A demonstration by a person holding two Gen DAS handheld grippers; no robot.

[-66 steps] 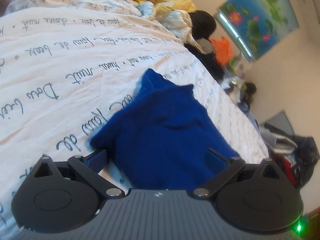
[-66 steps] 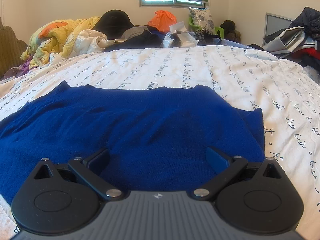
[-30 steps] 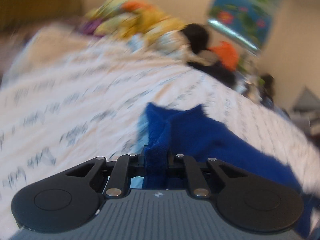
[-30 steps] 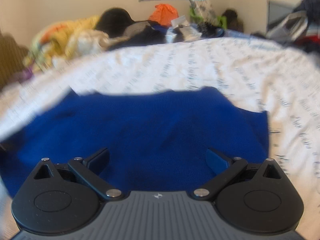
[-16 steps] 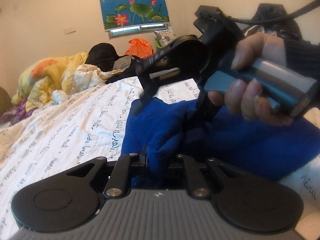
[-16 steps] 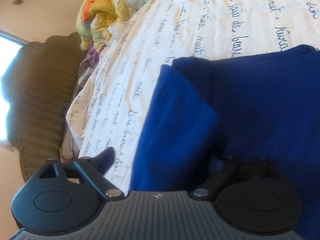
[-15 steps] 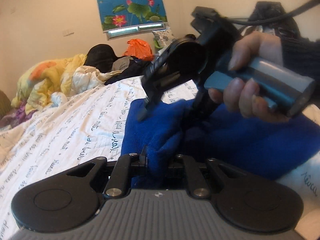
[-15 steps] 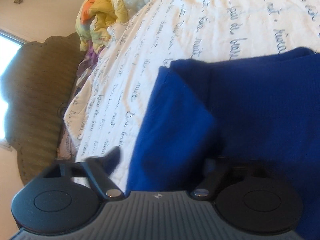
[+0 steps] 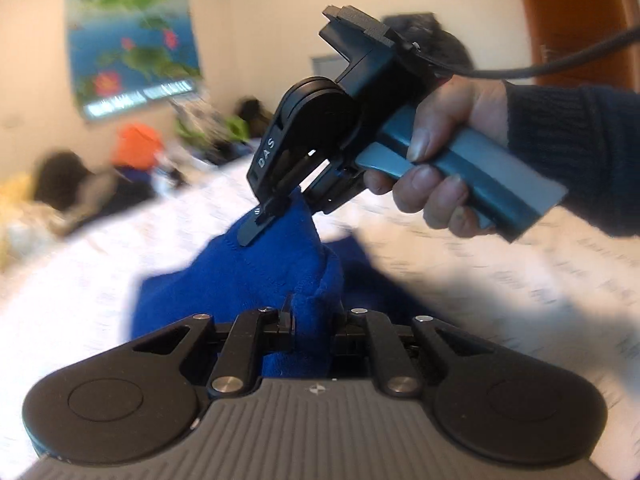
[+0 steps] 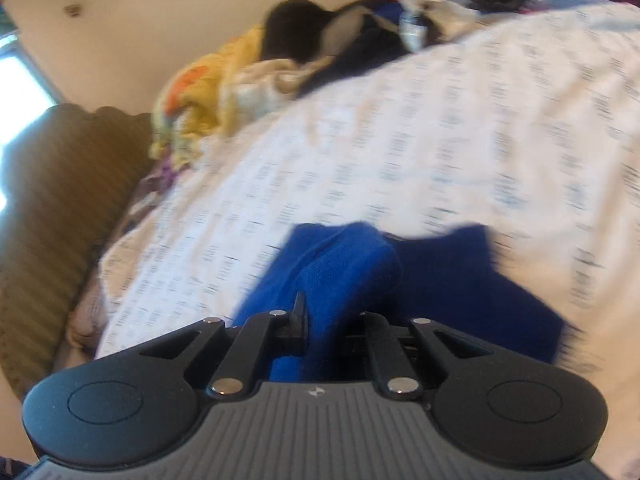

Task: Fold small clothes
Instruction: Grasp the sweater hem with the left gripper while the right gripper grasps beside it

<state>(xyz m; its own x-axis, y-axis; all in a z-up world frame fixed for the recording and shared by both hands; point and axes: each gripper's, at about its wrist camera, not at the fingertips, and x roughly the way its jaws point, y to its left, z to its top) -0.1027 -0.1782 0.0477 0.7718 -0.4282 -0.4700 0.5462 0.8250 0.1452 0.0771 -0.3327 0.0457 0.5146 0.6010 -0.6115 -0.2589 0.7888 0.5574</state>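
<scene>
A small blue knit garment point(image 9: 276, 264) lies on a white bedsheet point(image 9: 500, 280) with script print. My left gripper point(image 9: 314, 322) is shut on one bunched edge of the garment and lifts it. My right gripper point(image 9: 268, 220), held in a hand, is shut on another part of the same edge just beyond; in its own view point(image 10: 332, 326) blue cloth point(image 10: 348, 276) fills the jaws. The rest of the garment point(image 10: 480, 292) hangs down to the sheet. Both views are blurred by motion.
Piled clothes and bedding point(image 10: 224, 92) lie along the far side of the bed, with dark and orange items point(image 9: 132, 148). A brown padded headboard point(image 10: 52, 208) stands at the left. A lotus poster point(image 9: 128, 36) hangs on the wall.
My right gripper has closed on the garment's edge, where half a second ago its jaws were open around it. Both grippers have lifted the cloth off the sheet.
</scene>
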